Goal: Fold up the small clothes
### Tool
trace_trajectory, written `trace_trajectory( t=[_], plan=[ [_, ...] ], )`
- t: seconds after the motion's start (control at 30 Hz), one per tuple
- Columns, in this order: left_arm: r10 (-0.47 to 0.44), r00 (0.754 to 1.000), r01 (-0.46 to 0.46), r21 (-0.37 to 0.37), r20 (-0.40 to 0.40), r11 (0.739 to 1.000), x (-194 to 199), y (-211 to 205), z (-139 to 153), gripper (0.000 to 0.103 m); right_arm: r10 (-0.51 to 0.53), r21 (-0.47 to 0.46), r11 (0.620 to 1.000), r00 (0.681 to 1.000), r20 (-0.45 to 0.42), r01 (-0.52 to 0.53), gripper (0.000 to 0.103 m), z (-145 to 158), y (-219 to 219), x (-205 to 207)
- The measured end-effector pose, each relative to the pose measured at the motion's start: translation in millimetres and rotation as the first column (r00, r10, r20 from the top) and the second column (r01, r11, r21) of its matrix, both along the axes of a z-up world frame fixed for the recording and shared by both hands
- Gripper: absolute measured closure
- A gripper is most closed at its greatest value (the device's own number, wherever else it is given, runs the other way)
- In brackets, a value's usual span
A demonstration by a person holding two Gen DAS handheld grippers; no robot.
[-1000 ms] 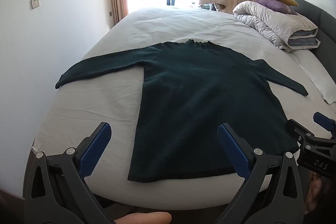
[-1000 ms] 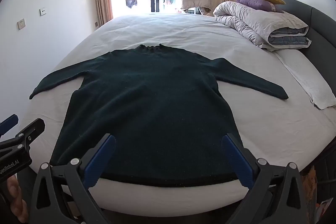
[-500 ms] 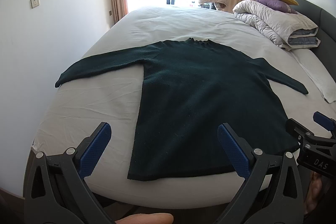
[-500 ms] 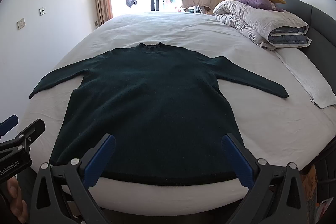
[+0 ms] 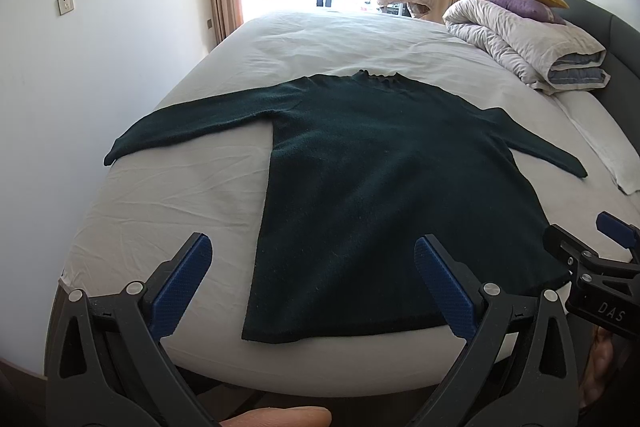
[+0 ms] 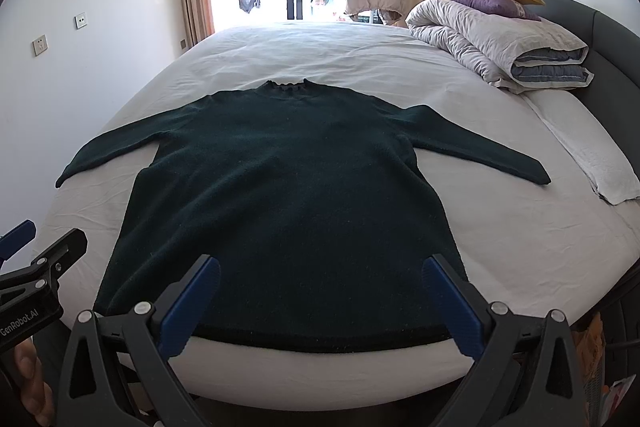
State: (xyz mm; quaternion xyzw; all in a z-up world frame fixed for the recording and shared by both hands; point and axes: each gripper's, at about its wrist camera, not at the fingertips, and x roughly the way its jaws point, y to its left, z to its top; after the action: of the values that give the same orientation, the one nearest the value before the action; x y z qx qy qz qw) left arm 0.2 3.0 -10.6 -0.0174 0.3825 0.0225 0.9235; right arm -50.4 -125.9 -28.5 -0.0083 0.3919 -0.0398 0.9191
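Sweater (image 6: 288, 187) lies flat on the bed (image 6: 500, 239), neck far, hem along the near edge, both sleeves spread out to the sides; nothing folded yet, so we're at step zero. Left gripper (image 5: 312, 281) has its jaws wide apart, nothing between them, hovering off the near edge over the hem's left corner. Right gripper (image 6: 320, 303) is the same: jaws apart, empty, centred over the right half of the hem. Neither touches fabric. My read on the step in hand: pick the first grasp and commit. Likely a sleeve fold, so take the left sleeve (image 5: 188, 123) near the cuff and at the shoulder seam and lay it across the body; mirror with the right sleeve (image 6: 480, 151). Knit looks thick and floppy, so pinch one layer edge-on, low to the sheet, and avoid grabbing the sheet with it, which is wrinkled and loose near the left sleeve. Lift just enough to clear and carry across, don't drag, or the body skews off the hem line. Hem sits right at the mattress edge, so any pull toward near could slide it off. The duvet (image 6: 496, 43) and towel (image 6: 592, 163) at far right are well apart from the sweater, no interference.
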Motion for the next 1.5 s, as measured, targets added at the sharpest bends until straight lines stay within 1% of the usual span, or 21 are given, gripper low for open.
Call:
trace_trajectory(
  t=[0.47,1.0,1.07,1.3,1.4,1.5],
  plan=[
    [0.0,1.0,0.0,0.0,-0.002,1.0,-0.4,-0.1,-1.7,0.0,0.001,0.0,1.0,1.0,-0.002,-0.001,0.0,-7.6,0.3,-2.3],
    [0.0,1.0,0.0,0.0,-0.004,1.0,0.1,-0.4,-1.1,0.0,0.001,0.002,1.0,1.0,-0.006,-0.001,0.0,-5.2,-0.2,-1.2],
    [0.0,1.0,0.0,-0.001,-0.006,1.0,0.1,-0.2,-2.0,0.0,0.002,0.001,1.0,1.0,-0.006,-0.002,0.0,-13.7,1.2,-4.2],
    [0.003,1.0,-0.003,-0.007,-0.01,1.0,-1.2,1.7,-9.6,0.0,0.003,0.003,1.0,1.0,-0.01,-0.003,0.0,-13.2,0.3,-3.5],
    [0.006,1.0,-0.007,-0.017,-0.018,1.0,-0.6,3.2,-14.3,0.0,0.005,0.0,1.0,1.0,-0.014,-0.005,0.0,-25.3,5.8,-8.8],
    [0.01,1.0,-0.011,-0.024,-0.025,1.0,2.3,5.6,-14.4,0.0,0.007,-0.004,1.0,1.0,-0.019,-0.007,0.0,-28.8,7.8,-10.7]
  ],
)
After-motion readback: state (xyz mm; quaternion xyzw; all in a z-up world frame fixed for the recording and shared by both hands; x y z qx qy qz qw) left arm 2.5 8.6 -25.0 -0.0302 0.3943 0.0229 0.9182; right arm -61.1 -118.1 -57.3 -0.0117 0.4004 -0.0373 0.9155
